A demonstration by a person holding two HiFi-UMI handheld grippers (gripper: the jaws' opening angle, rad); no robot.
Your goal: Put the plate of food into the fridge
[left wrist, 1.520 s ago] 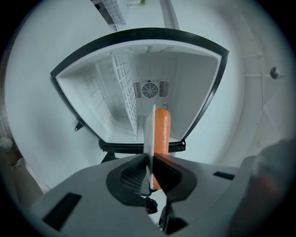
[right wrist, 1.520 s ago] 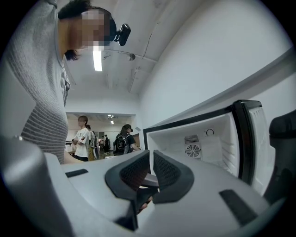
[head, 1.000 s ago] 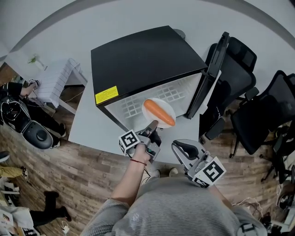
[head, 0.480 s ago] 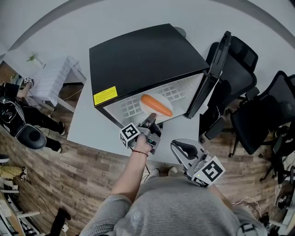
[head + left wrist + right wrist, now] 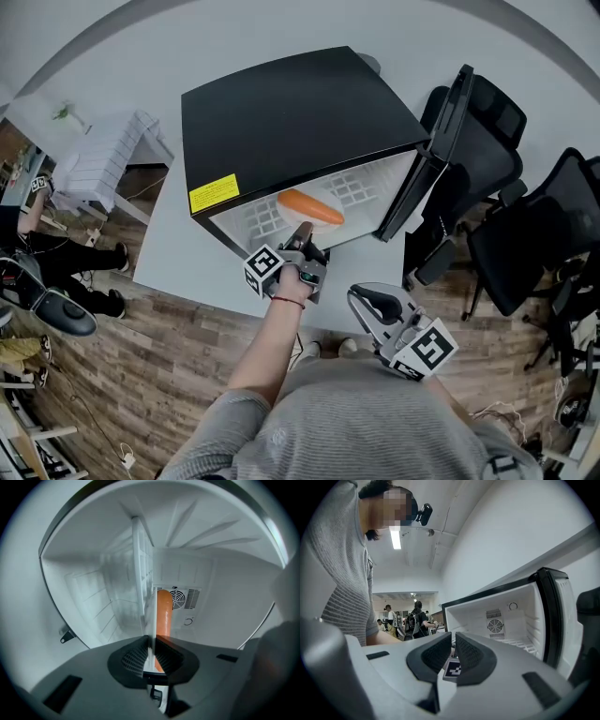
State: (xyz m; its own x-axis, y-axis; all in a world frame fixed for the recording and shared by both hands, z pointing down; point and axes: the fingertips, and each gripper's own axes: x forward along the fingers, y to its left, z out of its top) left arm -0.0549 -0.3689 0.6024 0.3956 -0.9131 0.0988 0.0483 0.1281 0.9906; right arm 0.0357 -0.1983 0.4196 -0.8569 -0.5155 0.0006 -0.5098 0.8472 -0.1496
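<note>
A black mini fridge point(image 5: 281, 112) stands on a pale table point(image 5: 178, 253) with its door point(image 5: 433, 150) swung open to the right. My left gripper point(image 5: 302, 236) is shut on the near rim of a white plate point(image 5: 319, 226) that carries a long orange piece of food point(image 5: 310, 207). The plate sits in the fridge's opening. In the left gripper view the plate point(image 5: 150, 620) shows edge-on between the pads of the left gripper point(image 5: 151, 641), with the orange food point(image 5: 163, 613) beside it. My right gripper point(image 5: 364, 300) hangs near my body, shut and holding nothing.
Black office chairs point(image 5: 511, 239) crowd the space right of the open door. A white rack point(image 5: 103, 164) stands to the left of the table. Inside the fridge are a white wire shelf point(image 5: 140, 569) and a fan vent point(image 5: 178, 598) on the back wall.
My left gripper has carried the plate forward and a little left, from in front of the fridge into its opening. The right gripper has stayed put.
</note>
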